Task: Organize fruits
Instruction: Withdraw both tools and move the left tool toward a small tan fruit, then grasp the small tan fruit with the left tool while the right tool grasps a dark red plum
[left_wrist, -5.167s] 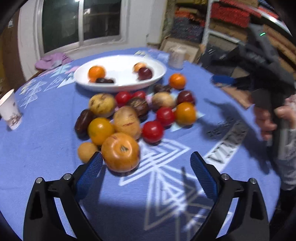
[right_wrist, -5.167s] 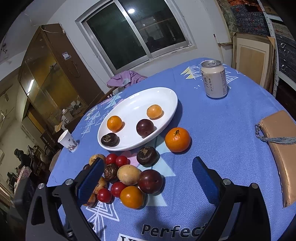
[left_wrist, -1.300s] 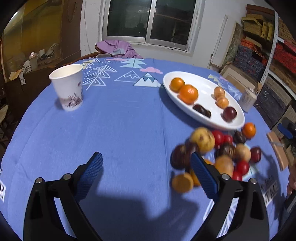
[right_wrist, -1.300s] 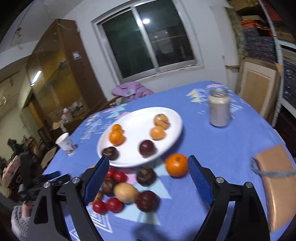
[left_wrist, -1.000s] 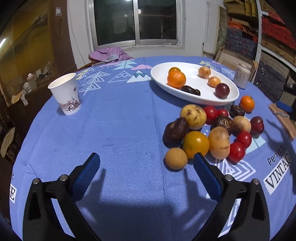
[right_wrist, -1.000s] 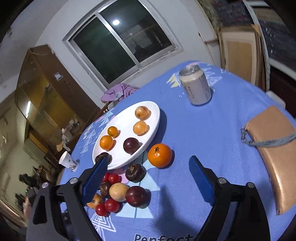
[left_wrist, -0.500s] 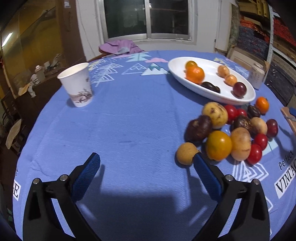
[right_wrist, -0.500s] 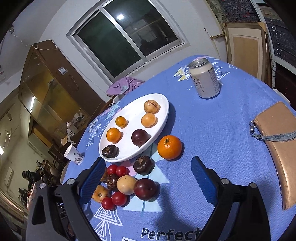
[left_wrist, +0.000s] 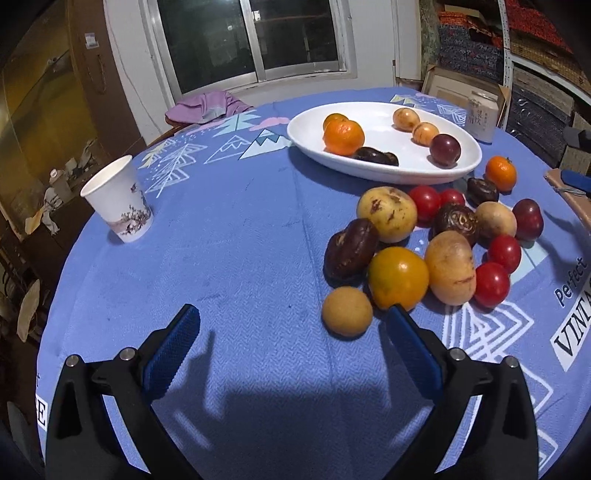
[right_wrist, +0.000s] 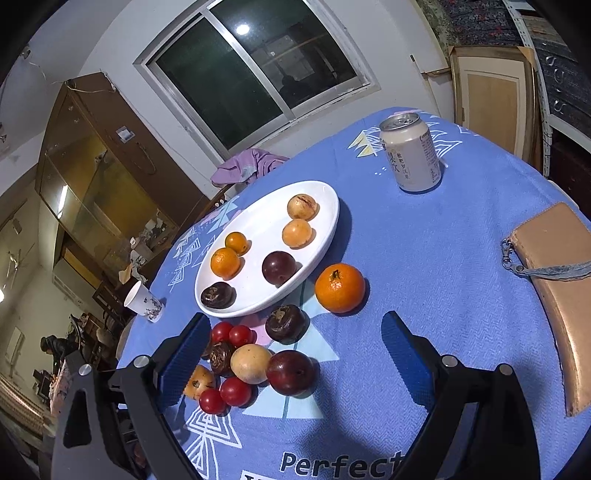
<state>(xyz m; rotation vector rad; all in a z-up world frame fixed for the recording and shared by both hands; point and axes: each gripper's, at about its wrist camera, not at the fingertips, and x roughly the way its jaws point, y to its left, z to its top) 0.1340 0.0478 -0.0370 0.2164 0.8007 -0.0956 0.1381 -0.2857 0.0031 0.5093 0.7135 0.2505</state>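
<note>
A white oval plate (left_wrist: 310, 142) (right_wrist: 325, 236) holds several fruits: oranges, pale round fruits, a plum and a dark wrinkled fruit. A pile of loose fruits lies on the blue cloth in front of it, with a small tan fruit (left_wrist: 346, 311) and an orange-yellow fruit (left_wrist: 398, 277) nearest my left gripper. My left gripper (left_wrist: 291, 343) is open and empty, just left of the pile. My right gripper (right_wrist: 295, 350) is open and empty above a dark red plum (right_wrist: 290, 372); a mandarin (right_wrist: 340, 282) lies beyond it.
A paper cup (left_wrist: 116, 199) stands at the left of the table. A drink can (right_wrist: 410, 152) stands at the far right, and a tan wallet (right_wrist: 557, 280) lies along the right edge. A purple cloth (left_wrist: 207, 107) hangs at the far edge.
Since 5.2 s ago the large orange fruit nearest my left gripper has gone from the pile and the plate has gained fruit. My left gripper has swung left of the pile. In the last half second both views barely shift.
</note>
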